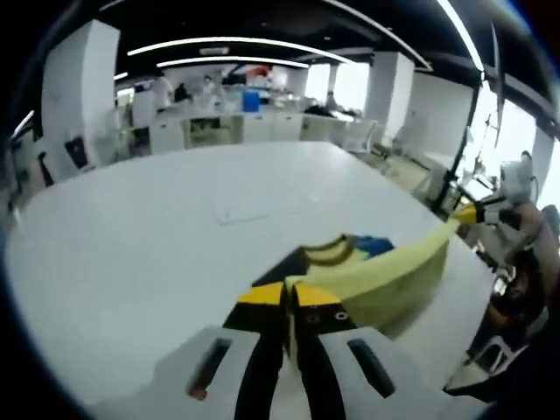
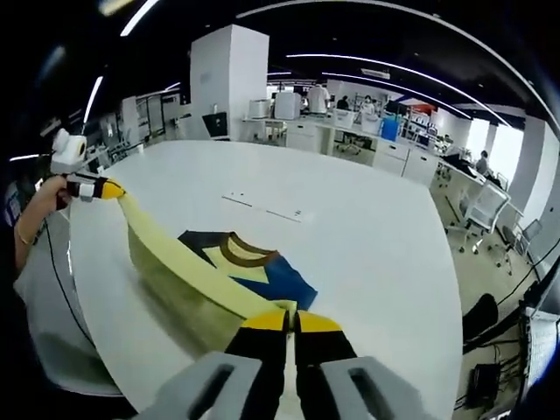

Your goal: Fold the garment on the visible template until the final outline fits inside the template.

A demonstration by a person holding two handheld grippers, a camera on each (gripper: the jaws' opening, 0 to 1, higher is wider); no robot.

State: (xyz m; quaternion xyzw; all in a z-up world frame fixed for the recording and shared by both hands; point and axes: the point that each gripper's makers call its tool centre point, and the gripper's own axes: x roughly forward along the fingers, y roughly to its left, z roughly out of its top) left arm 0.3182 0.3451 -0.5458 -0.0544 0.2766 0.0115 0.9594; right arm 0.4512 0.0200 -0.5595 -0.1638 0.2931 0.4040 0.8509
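Along the bottom of the left gripper view, the left tool (image 1: 289, 296) rises with its two black, yellow-tipped jaws pressed together, pinching an edge of the pale yellow cloth garment (image 1: 394, 278). From that pinch the garment runs taut as a raised band toward the right, up to the right tool (image 1: 466, 213), which shows small by the tabletop's edge and grips the far end of the lifted hem. Below the band the cloth hangs in a loose sheet down to the broad white tabletop (image 1: 140, 254). Just beyond the jaw tips the brown ribbed collar (image 1: 330, 248) lies on the surface, with a dark panel to its left and a blue panel (image 1: 374, 245) to its right. Faint thin template marks (image 1: 234, 215) show farther up the tabletop, well apart from the garment.

From the bottom of the right gripper view, the right tool (image 2: 291, 320) has its jaws closed together on the near end of the yellow hem. The garment (image 2: 188, 280) stretches up and left as a narrow raised strip to the left tool (image 2: 110, 188), held by a person's hand (image 2: 54, 194) near the tabletop's (image 2: 367, 262) left edge. Between the strip and the open surface lie the brown collar (image 2: 238, 251) and the blue panel (image 2: 278, 278), flat on the white top. Small thin template marks (image 2: 262, 207) sit beyond the collar, apart from the cloth.
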